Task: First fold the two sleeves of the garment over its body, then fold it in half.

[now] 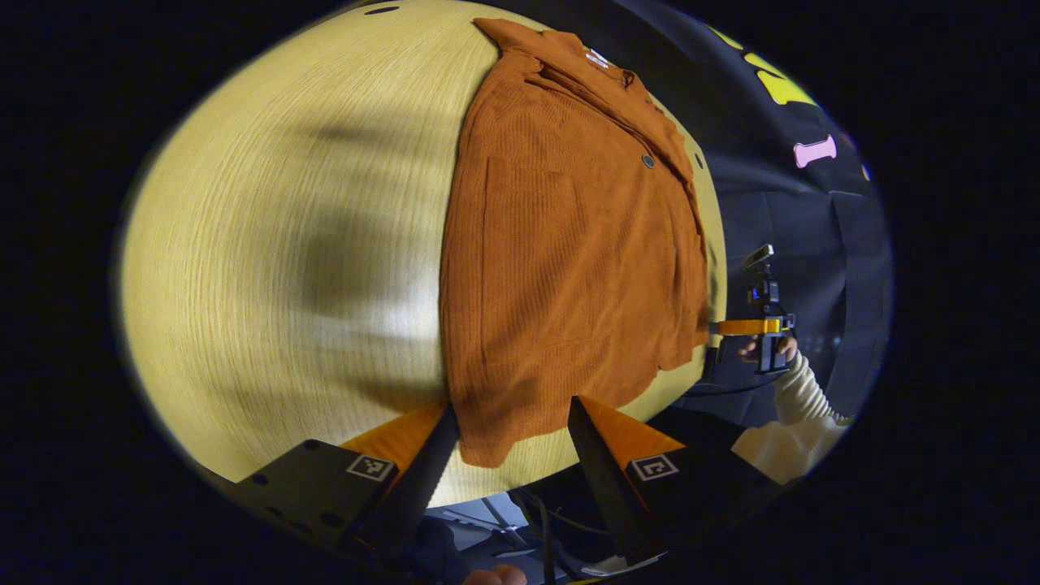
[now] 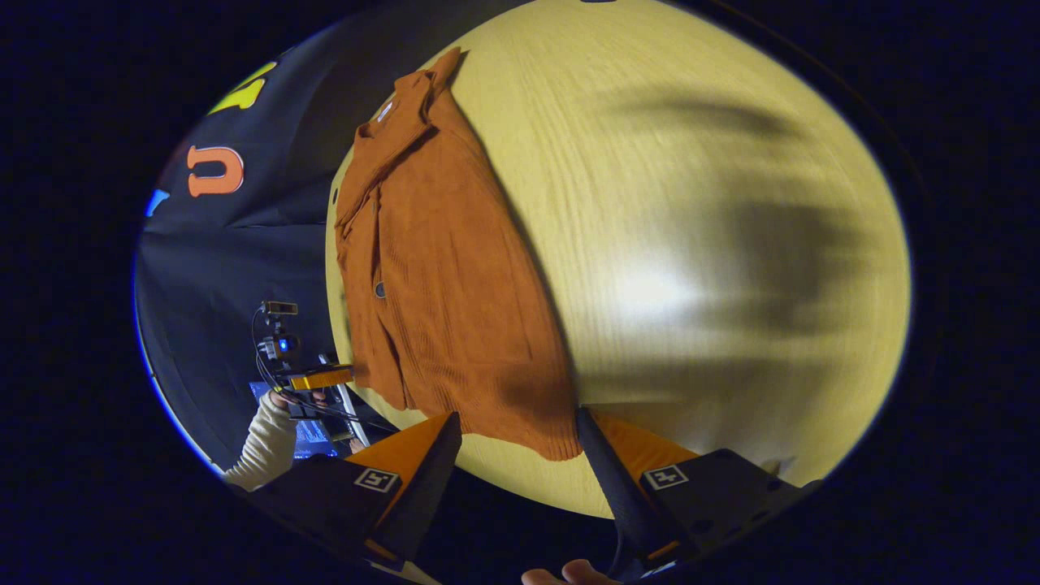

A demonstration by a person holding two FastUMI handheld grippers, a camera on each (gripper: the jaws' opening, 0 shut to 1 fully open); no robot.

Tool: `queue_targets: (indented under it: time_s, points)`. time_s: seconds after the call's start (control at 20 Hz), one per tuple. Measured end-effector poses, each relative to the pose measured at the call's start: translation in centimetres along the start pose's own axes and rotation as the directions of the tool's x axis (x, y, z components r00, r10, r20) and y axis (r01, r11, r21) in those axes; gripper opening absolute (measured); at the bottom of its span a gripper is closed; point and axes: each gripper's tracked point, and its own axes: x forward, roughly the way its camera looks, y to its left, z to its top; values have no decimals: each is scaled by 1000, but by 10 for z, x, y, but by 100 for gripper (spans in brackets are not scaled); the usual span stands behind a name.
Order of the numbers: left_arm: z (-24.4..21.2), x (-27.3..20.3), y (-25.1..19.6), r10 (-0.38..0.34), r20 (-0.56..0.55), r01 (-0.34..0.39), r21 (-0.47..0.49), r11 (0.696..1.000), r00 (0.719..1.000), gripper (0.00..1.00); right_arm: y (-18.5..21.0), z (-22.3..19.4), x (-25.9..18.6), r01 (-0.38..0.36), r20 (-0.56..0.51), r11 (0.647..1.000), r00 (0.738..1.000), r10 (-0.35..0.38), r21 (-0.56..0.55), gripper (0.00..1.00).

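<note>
Hovering spread-fingered over the rust-orange corduroy shirt point(image 1: 569, 268) on the pale wooden desk point(image 1: 284, 244).
Both grippers, left gripper point(image 1: 512, 451) and right gripper point(image 2: 516, 455), empty at six o'clock; a one-layer pinch could unfold the sleeves.

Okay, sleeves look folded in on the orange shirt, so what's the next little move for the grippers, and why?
Probably lower both open grippers, left gripper and right gripper, onto the hem corners of the shirt. It lies as a narrow rectangle on the table, each corner sitting between spread fingers, ready to carry toward the collar.
</note>
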Motion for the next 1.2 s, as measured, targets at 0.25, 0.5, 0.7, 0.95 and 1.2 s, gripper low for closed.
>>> queue_targets:
  time_s: [0.25,0.5,0.7,0.95,1.2]
  points:
    - [1,8,-1,71,13,-71,20,997,997,84,14,-1,17,-13,5,999,1000,13,-32,81]
    - [3,9,12,130,20,-130,-2,992,991,28,5,2,26,22,23,999,1000,-21,-37,53]
    - [6,-2,14,87,64,-81,-87,993,994,7,0,2,27,31,38,999,999,-29,-32,12]
    - [4,0,9,130,78,-119,-133,984,988,3,0,5,26,55,47,998,997,-53,-44,6]
    - [3,-5,4,132,114,-116,-136,984,985,3,-7,3,17,148,52,983,988,-143,-105,0]
